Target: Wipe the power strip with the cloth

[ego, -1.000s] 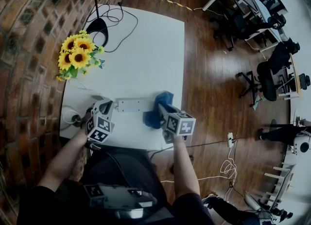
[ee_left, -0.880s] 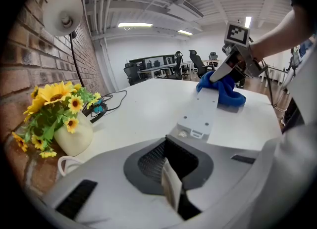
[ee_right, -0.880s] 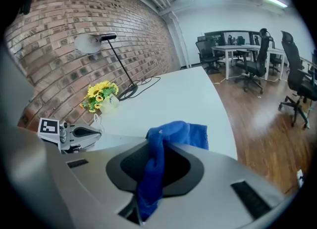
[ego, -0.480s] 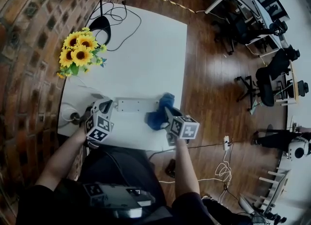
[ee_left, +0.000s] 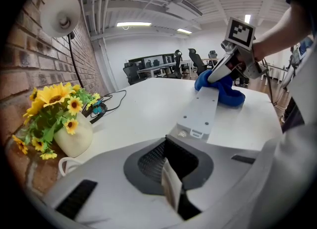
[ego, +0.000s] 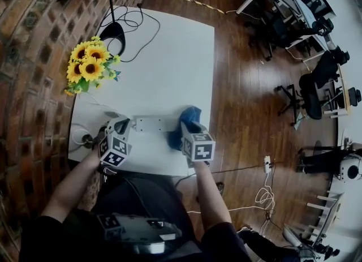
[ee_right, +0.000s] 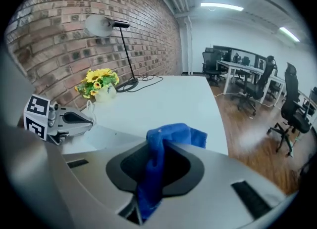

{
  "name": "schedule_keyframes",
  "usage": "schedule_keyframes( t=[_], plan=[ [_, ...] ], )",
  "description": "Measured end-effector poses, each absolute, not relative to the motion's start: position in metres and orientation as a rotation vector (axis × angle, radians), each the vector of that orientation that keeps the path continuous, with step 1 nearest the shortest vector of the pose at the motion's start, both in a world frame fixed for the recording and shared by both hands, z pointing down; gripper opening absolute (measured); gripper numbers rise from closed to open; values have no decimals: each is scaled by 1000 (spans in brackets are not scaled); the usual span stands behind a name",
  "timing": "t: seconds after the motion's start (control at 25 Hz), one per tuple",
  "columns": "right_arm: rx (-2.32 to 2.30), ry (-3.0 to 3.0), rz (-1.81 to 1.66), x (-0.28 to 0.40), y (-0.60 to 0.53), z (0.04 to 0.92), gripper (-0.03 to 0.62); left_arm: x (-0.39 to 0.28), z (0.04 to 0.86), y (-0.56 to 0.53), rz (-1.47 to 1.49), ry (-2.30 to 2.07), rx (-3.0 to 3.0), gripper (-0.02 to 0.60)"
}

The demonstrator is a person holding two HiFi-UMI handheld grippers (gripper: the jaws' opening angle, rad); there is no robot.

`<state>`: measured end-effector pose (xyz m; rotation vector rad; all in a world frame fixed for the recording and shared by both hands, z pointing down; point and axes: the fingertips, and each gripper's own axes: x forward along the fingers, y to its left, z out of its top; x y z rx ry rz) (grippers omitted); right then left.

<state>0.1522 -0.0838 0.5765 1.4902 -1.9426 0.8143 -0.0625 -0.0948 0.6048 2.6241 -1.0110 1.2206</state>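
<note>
White table, power strip lying flat near its front edge. My right gripper grasps the blue cloth at the strip's right end. My left gripper sits at its left end, jaws clenched together.

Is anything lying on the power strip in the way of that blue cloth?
Nothing visible. The cloth in the right gripper sits at the right end of the strip, whose top lies bare up to the left gripper.

White power strip flat on table; blue cloth bunched over its right end.
</note>
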Motion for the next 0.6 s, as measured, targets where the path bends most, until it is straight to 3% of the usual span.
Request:
schedule_keyframes(
  t=[0.6],
  plan=[
    [1437, -1972, 611, 109, -87, 579, 60, -62, 608, -95, 1188, -1075, 2624, 19]
  ],
)
